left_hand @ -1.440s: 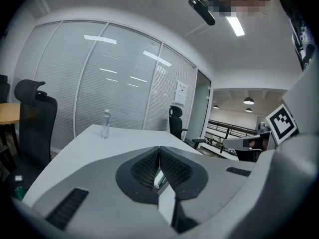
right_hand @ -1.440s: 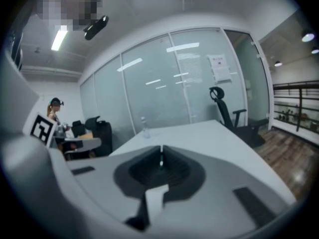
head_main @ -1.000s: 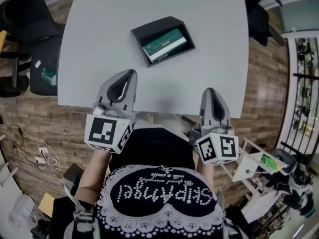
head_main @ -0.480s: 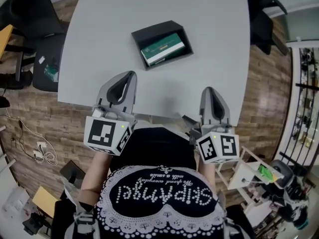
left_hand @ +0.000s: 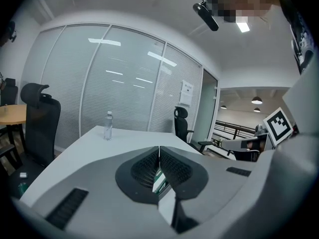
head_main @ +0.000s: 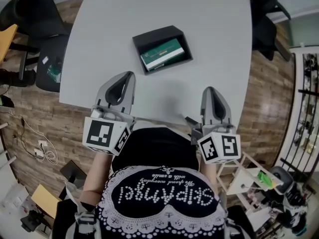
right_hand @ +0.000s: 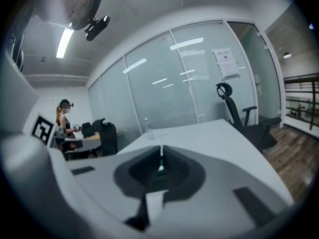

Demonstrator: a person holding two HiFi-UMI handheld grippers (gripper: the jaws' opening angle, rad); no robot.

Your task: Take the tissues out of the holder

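Grey plastic left gripper (head_main: 128, 76) and right gripper (head_main: 210, 90) are both hovering closed, empty, at the smooth white table (head_main: 214, 29)'s near edge. Flat green-and-white tissue pack (head_main: 162, 55) is lying inside the boxy matte-black holder (head_main: 155, 34), mid-table, well apart from both.

The head camera looks almost straight down from above the person onto the grey desk (head_main: 159, 4), high enough to take in its whole top, the wooden floor (head_main: 35, 118) around it, and the left tool (head_main: 130, 73) and right tool (head_main: 209, 89) at the near edge. Each tool's own camera sits close behind its jaws and faces nearly level across that desk toward a glass wall (left_hand: 114, 83). All three views share the desk top. Both tool views also share a water bottle (left_hand: 108, 125) at the far end, and the left one catches a sliver of the green pack (head_main: 162, 55) lying in the black holder (head_main: 154, 34).
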